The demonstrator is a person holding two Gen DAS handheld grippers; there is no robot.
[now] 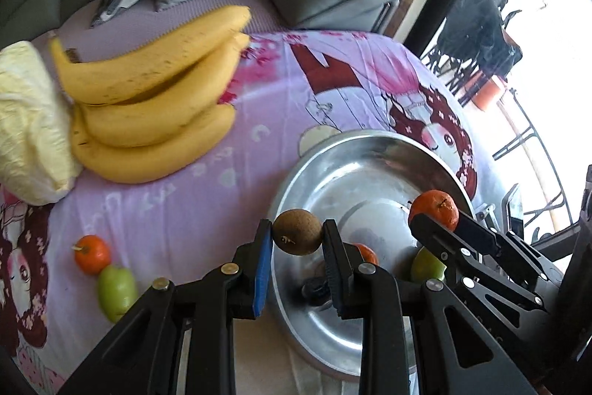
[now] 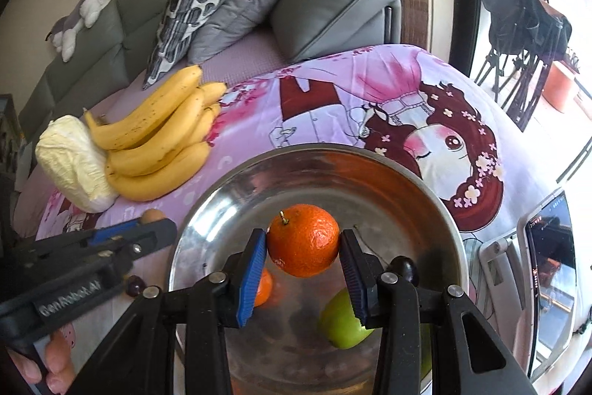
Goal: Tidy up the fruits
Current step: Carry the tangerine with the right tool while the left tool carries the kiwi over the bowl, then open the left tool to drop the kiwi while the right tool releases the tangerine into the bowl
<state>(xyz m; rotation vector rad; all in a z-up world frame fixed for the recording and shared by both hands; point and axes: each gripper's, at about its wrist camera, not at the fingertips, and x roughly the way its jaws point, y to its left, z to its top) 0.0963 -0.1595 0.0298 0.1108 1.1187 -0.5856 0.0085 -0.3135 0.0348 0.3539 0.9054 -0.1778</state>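
Left gripper (image 1: 298, 237): clamped on brown round fruit (image 1: 298, 231), possibly a kiwi, above steel bowl (image 1: 370, 143) rim. Right gripper (image 2: 303, 247): pinching tangerine (image 2: 303, 239) over bowl holding green fruit (image 2: 342, 322). Bananas (image 1: 148, 99) on bedsheet (image 1: 333, 91).

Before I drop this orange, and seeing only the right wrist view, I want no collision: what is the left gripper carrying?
Observer: The left gripper is shut on a brown round fruit.
Operator: Where is it relative to the bowl?
Observer: It appears above the bowl's left rim, not the middle.
Operator: Any small fruit outside that I miss?
Observer: Yes, a small orange and a green fruit lie touching on the sheet, left of the bowl.
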